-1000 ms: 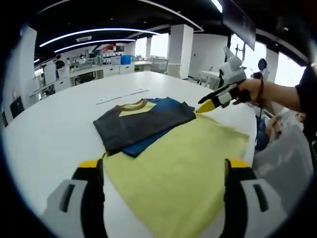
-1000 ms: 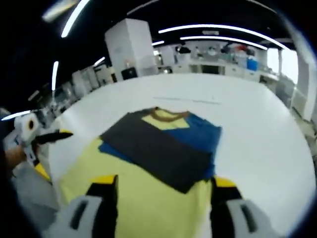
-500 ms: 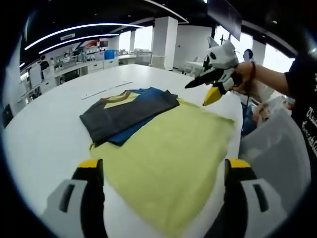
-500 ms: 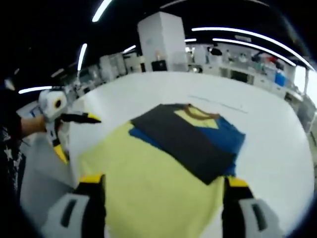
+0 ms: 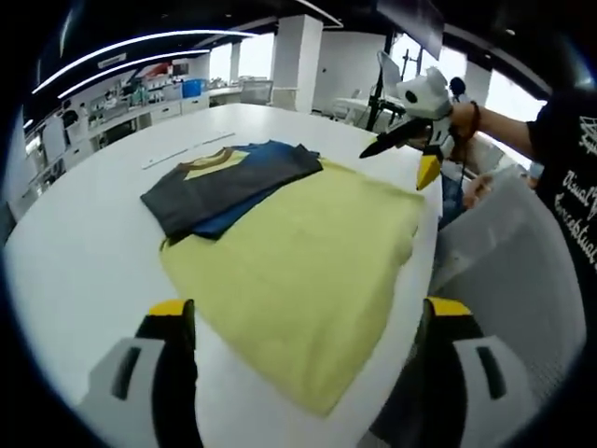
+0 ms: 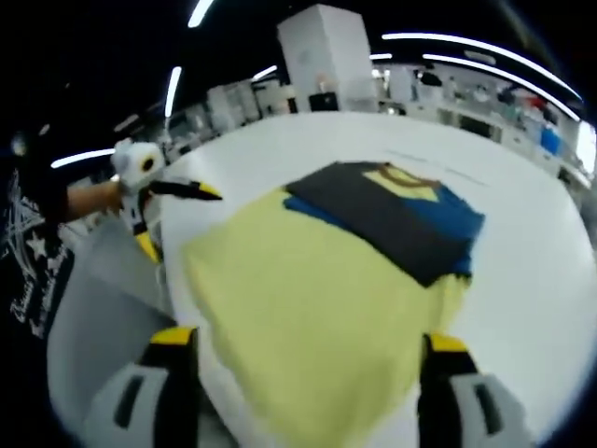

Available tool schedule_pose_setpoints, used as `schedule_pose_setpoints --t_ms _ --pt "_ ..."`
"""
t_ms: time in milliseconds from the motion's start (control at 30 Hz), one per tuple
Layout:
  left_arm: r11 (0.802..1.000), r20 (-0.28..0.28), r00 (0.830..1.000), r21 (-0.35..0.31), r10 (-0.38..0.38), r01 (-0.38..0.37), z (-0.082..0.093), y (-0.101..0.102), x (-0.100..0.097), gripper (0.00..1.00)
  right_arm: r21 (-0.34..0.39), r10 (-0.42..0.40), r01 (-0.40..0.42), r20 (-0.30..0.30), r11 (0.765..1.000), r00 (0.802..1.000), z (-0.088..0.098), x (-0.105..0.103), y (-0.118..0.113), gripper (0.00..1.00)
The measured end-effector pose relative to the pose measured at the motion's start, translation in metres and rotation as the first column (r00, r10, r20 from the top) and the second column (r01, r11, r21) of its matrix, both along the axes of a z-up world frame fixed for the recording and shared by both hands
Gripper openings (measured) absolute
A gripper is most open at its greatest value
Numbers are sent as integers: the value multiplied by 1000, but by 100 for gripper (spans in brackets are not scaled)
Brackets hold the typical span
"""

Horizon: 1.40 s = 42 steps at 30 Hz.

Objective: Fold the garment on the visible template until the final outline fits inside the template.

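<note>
At the near edge of the white table (image 5: 75, 271), our left gripper (image 5: 303, 345) hung with its jaws spread wide and nothing between them, the lower part of the garment (image 5: 308, 252) lying past its tips. That garment was a T-shirt, pale yellow across its broad lower body and dark grey and blue at the folded upper part, where a yellow neckline with a brown collar band (image 5: 213, 161) showed. It lay flat near the middle of the table, its yellow hem running toward the table's edge nearest us.

In the right gripper view our right gripper (image 6: 303, 359) was likewise spread and empty above the yellow cloth (image 6: 317, 299), and the left gripper (image 6: 173, 191) reached in from the left beside the garment's corner, apart from it as far as we could tell. In the left gripper view the right gripper (image 5: 410, 140) hovered off the far right corner, jaws parted, with a hand (image 5: 464, 126) behind it.

Beyond the collar, a thin pale line (image 5: 187, 149) lay on the table; we could not tell whether it belonged to the template, whose outline we could not make out.

We judged the task partly done: the upper part looked folded in, while the long yellow body remained unfolded and had yet to be brought up.
</note>
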<state>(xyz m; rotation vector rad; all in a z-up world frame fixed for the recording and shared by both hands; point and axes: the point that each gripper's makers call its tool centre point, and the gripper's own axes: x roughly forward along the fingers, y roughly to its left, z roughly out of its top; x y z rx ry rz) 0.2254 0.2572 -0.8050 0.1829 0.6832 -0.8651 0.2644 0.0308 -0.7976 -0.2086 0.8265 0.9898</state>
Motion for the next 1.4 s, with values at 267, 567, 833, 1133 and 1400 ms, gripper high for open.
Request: schedule_pose_setpoints --t_ms 267,567,833,1133,1400 --pt "998 3 999 43 -37 37 -8 -1 -12 81 -17 25 -25 -16 1000 1000 -9 -21 -11 93" --pt "994 -25 997 76 -71 72 -19 4 -22 58 -110 93 -96 -26 989 995 -25 -41 -25 74" --pt "984 -32 993 132 -117 120 -31 8 -30 53 -204 154 -154 -16 967 988 -38 -47 -37 63" --pt "969 -7 987 188 -163 162 -35 10 -32 41 -294 243 -231 2 927 970 -51 -50 -49 46" --pt "967 -11 985 189 -170 169 -34 8 -32 33 -333 268 -244 26 911 963 -53 -43 -53 37"
